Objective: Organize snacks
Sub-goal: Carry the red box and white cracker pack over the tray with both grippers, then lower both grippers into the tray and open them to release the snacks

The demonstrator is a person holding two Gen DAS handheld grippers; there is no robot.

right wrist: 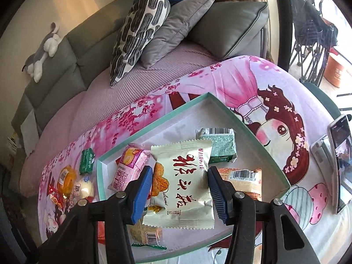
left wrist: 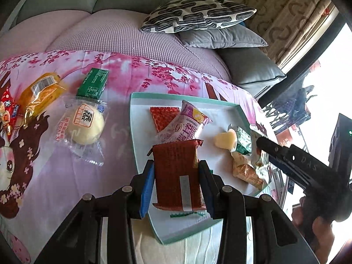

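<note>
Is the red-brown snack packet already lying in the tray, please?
Not yet: the red-brown packet is clamped in the left hand-held gripper, above the tray.

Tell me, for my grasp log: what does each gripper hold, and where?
Left gripper clamps the red-brown packet by its long sides; right gripper holds nothing.

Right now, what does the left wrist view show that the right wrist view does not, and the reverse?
Only the left wrist view shows the left gripper shut on a dark red foil snack packet above the tray, with the right gripper entering from the right.

Only the right wrist view shows the right gripper open over a cream snack bag with red characters, a grey and white plush toy on the sofa back, and a smartphone on a stand.

Both show the white tray with a teal rim, the small green box and the black and white patterned cushion.
</note>
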